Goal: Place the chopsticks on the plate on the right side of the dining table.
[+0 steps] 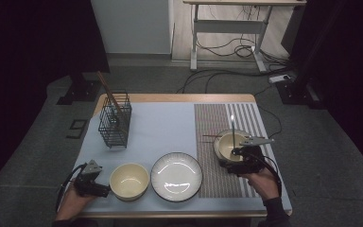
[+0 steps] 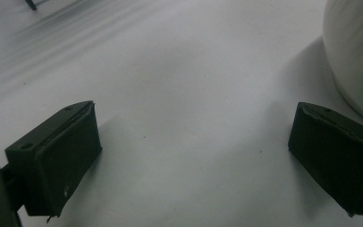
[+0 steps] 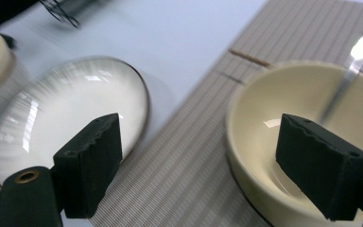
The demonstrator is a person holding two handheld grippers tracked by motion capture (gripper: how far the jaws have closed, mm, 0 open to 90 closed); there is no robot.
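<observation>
A cream bowl (image 1: 228,144) stands on the striped mat (image 1: 217,182) at the right, with a shiny metal utensil (image 1: 233,128) leaning upright in it. My right gripper (image 1: 238,153) hovers at the bowl's near edge. In the right gripper view its jaws (image 3: 208,165) are open with nothing between them; the bowl (image 3: 307,94) lies right of the gap and the white plate (image 3: 66,113) left of it. My left gripper (image 1: 105,190) rests low at the front left beside a second cream bowl (image 1: 129,180). It is open (image 2: 194,156) over bare cloth, with that bowl (image 2: 354,47) at the upper right.
The white plate (image 1: 176,176) sits at the front centre between the two bowls. A black wire basket (image 1: 115,121) holding brown chopsticks stands at the back left. A thin stick (image 1: 211,136) lies on the mat beside the right bowl. The table's front edge is close to both hands.
</observation>
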